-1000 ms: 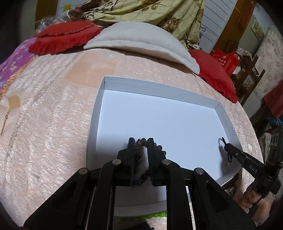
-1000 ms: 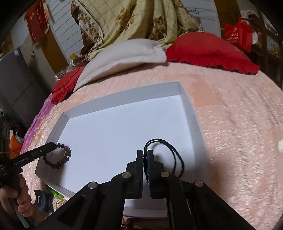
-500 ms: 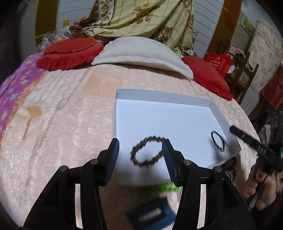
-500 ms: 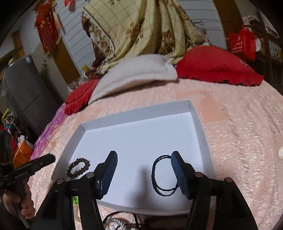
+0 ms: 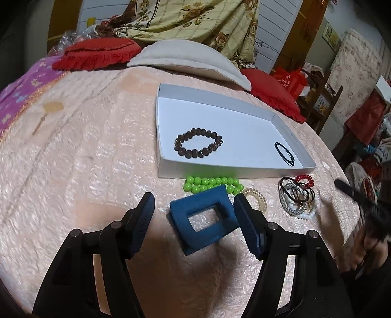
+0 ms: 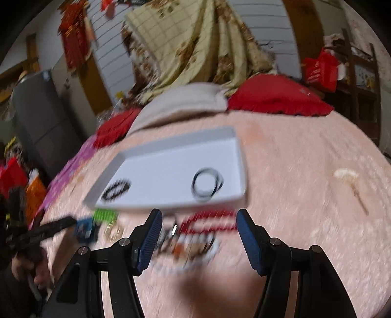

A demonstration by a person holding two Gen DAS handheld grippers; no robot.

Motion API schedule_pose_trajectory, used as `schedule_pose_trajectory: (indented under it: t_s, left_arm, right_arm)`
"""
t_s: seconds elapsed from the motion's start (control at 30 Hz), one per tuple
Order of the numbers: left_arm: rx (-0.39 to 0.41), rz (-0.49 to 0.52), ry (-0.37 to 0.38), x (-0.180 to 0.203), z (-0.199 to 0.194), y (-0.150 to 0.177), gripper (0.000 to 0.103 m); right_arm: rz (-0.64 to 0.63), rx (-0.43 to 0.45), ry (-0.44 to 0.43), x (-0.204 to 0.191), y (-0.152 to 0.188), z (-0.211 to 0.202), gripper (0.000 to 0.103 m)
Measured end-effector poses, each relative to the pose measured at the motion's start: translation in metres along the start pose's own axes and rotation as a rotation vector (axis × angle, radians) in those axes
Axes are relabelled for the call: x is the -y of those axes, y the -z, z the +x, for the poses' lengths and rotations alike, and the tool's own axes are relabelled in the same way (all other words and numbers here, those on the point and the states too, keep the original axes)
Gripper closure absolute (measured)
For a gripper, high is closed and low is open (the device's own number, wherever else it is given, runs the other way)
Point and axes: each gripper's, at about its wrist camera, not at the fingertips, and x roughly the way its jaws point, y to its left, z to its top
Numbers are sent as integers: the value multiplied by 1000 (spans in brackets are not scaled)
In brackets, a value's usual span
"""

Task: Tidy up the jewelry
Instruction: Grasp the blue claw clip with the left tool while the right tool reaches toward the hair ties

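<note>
Pink quilted bedspread [image 5: 92, 176] fills both views; red cushions [image 5: 97, 52] and a beige pillow [image 5: 185, 58] at 12 o'clock, floral blanket [image 5: 195, 22] behind them.

White tray [image 5: 220, 172] lies on the spread, upper centre in the left wrist view. Inside it: brown bead bracelet [image 5: 198, 146] near the tray's 8 o'clock corner, black cord loop [image 5: 284, 153] near its 4 o'clock corner, well apart from each other.

Outside the tray, along its near wall: green bead bracelet [image 5: 211, 184] touching or just beside the wall; blue hair clip [image 5: 204, 219] just below the green beads, overlapping them; clear coil hair tie [image 5: 255, 198] at the clip's 3 o'clock; a tangled pile of bracelets and hair ties [image 5: 297, 198] (red, black, white, silver) further toward 3 o'clock.

Left gripper [image 5: 194, 222]: jaws wide apart, holding nothing. Blue hair clip sits between the fingers; contact cannot be told.

Right gripper [image 6: 196, 236]: jaws wide apart, holding nothing. Right wrist view is motion-blurred. The pile [image 6: 193, 239] lies between the fingers, tray [image 6: 176, 205] at 12 o'clock. Contact cannot be told.
</note>
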Motion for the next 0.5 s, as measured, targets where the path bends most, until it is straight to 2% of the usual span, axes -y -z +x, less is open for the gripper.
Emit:
schedule_pose_trajectory:
  t_s: [0.13,0.23,0.4,0.5]
  left_arm:
    - [-8,8,1,7,7,5,36]
    - [-10,29,-20,12,12,10,36]
    - [8,40,-33,15,15,13,35]
    - [23,42,-35,14,12,15,35]
  right_arm:
    - [-76,-60,-33,-18,12,19,42]
    - [-45,-101,-62,-20,14,40,56]
    - [-12,-117,-70,-18,13,54,62]
    - [-6,-140,-84,-19,11,62,72]
